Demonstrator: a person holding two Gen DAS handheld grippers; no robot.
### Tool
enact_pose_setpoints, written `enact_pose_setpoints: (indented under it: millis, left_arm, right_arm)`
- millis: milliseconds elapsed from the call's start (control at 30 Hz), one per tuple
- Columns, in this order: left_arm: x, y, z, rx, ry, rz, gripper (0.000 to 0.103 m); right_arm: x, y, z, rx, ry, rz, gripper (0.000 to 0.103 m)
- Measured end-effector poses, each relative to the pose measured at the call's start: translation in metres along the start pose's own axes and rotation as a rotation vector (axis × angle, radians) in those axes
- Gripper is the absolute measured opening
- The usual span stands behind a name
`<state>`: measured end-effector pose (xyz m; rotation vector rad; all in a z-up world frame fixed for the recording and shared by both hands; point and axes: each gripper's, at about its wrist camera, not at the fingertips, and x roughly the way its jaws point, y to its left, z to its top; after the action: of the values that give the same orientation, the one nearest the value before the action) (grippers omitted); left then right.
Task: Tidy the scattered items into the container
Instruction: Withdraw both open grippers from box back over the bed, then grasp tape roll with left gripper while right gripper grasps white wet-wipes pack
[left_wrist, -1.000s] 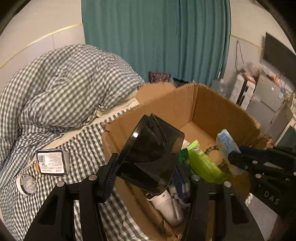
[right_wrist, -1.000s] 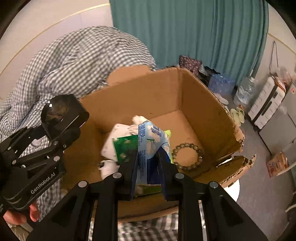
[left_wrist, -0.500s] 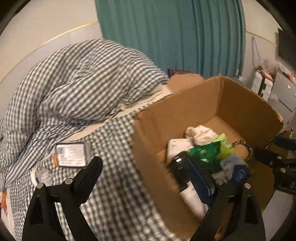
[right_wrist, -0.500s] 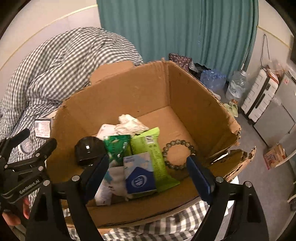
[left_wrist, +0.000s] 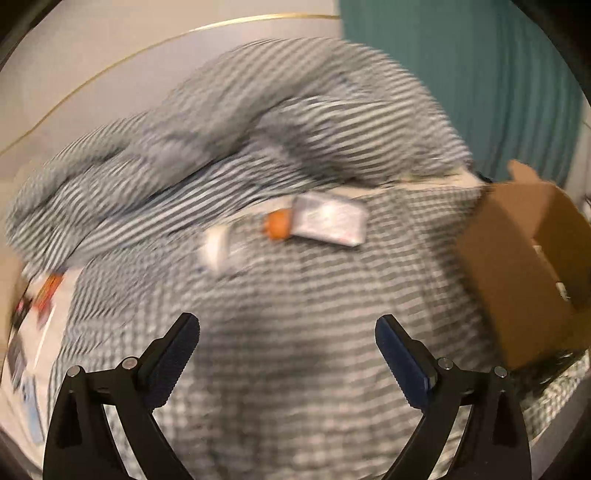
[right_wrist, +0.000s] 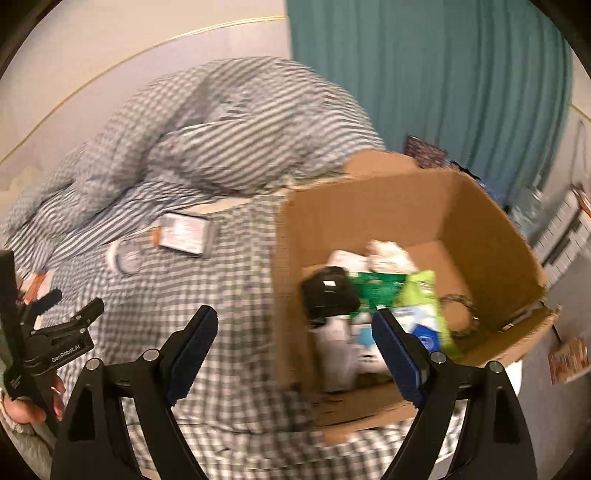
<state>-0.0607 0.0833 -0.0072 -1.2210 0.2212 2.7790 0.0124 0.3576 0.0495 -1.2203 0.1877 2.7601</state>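
Note:
The cardboard box (right_wrist: 369, 218) stands on the checked bed and holds a black cup (right_wrist: 328, 295), green packets (right_wrist: 380, 288), a blue-and-white packet (right_wrist: 424, 332) and a bead bracelet (right_wrist: 461, 306). A grey labelled box (left_wrist: 328, 219) with an orange item (left_wrist: 277, 223) beside it and a round clear lid (left_wrist: 216, 247) lie on the bed ahead of my left gripper (left_wrist: 286, 339), which is open and empty. My right gripper (right_wrist: 295, 332) is open and empty over the box's near left edge. The box also shows at the right of the left wrist view (left_wrist: 517, 266).
A bunched checked duvet (left_wrist: 240, 140) rises behind the items. Papers or packets (left_wrist: 48, 291) lie at the bed's left edge. A teal curtain (right_wrist: 424, 74) hangs behind the box. The left gripper shows in the right wrist view (right_wrist: 66, 317).
Both grippers opened and dropped the black cup and the blue packet into the box. Both then swung left, the left one towards the items on the bed.

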Motion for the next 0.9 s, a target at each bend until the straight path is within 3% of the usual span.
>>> enact_pose_setpoints:
  millis: [167, 333, 567, 733, 900]
  left_arm:
    - [0.002, 0.065, -0.023, -0.088, 0.032, 0.057, 0.099]
    - [0.008, 0.098, -0.026, -0.144, 0.033, 0.056, 0.099]
    - [0.046, 0.101, -0.002, -0.163, 0.023, 0.043, 0.099]
    - [0.087, 0.091, 0.023, -0.099, 0.013, 0.030, 0.099]
    - [0.131, 0.086, 0.038, -0.045, 0.023, 0.029, 0.099]
  right_arm:
    - [-0.006, 0.051, -0.001, -0.079, -0.013, 0.057, 0.085]
    - [0.002, 0.090, 0.000, -0.154, 0.008, 0.081, 0.085]
    - [0.049, 0.120, 0.021, -0.152, 0.058, 0.127, 0.085]
    - [0.099, 0.134, 0.044, -0.101, 0.091, 0.164, 0.085]
    - [0.148, 0.157, 0.058, -0.133, 0.124, 0.171, 0.086]
